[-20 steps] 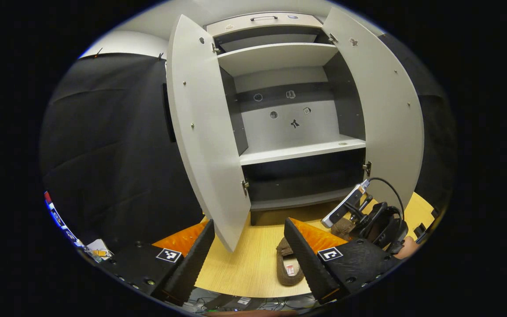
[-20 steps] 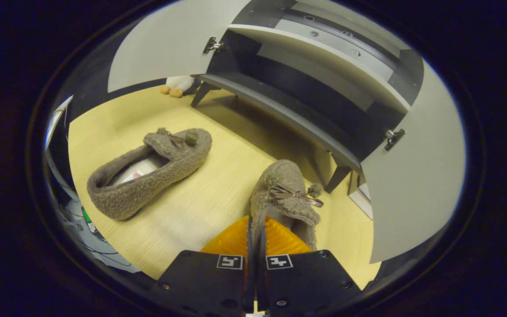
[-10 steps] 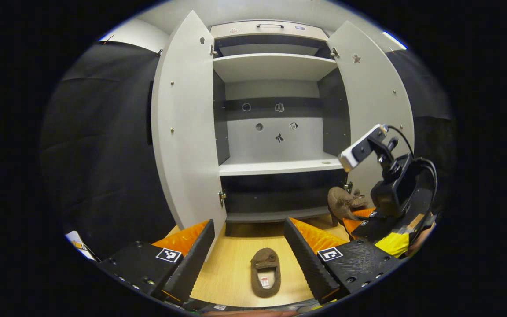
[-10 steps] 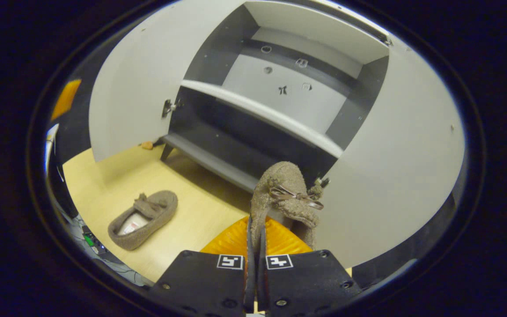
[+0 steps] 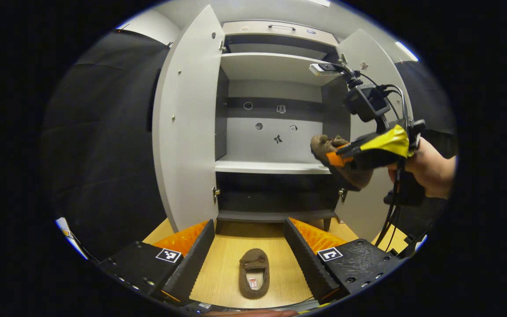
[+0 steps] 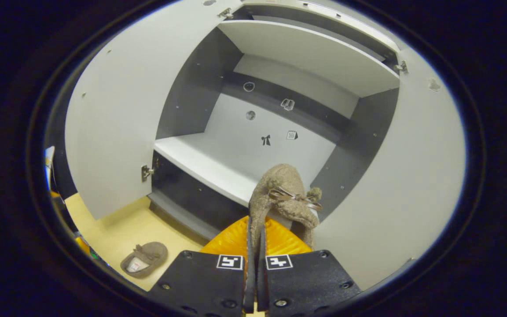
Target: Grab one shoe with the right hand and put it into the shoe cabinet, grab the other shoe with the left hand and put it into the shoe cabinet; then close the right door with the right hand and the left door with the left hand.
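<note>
We have the right tool (image 6: 253, 246) clamped on the first shoe (image 6: 285, 198) at frame centre, the left tool (image 5: 249, 251) apart, and next must set it on the middle shelf (image 6: 200, 165).

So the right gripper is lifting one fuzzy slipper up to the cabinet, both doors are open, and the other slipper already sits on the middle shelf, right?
Not quite. The other slipper lies on the wooden floor before the cabinet, as the left gripper view shows; the middle shelf is bare. The rest holds: the right gripper is pinching one slipper, and both doors stand open.
</note>
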`<state>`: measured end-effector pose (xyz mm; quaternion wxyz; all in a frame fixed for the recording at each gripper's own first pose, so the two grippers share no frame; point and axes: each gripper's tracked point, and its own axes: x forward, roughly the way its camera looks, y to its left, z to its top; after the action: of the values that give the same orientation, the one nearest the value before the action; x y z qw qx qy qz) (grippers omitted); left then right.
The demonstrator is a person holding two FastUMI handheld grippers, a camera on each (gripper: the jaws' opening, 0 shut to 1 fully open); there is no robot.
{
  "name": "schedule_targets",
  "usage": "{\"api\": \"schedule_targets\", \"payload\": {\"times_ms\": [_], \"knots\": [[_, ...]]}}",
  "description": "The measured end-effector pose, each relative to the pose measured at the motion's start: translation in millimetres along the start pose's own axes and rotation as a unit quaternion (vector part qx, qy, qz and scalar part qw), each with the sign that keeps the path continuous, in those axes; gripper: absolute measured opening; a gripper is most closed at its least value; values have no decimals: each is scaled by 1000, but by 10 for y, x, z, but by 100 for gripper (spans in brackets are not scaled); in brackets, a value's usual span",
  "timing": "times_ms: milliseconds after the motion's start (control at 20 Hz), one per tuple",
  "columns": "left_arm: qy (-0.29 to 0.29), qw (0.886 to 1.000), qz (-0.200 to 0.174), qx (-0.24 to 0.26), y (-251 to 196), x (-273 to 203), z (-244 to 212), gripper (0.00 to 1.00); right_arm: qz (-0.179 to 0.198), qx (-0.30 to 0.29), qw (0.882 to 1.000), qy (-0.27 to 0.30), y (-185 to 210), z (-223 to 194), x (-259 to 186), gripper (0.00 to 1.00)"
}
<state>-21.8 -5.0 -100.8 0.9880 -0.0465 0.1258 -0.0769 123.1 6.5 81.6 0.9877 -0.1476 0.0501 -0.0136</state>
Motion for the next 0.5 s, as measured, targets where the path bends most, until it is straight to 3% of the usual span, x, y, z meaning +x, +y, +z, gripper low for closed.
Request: {"api": "schedule_targets", "payload": {"times_ms": [250,500], "knots": [[13,998,55,-12,407,-143,-142,96,6,2,1000,22,-80,303,650,6],[21,996,89,-14,605,-247,-208,96,-10,7,997,72,-273,348,1403,6]]}}
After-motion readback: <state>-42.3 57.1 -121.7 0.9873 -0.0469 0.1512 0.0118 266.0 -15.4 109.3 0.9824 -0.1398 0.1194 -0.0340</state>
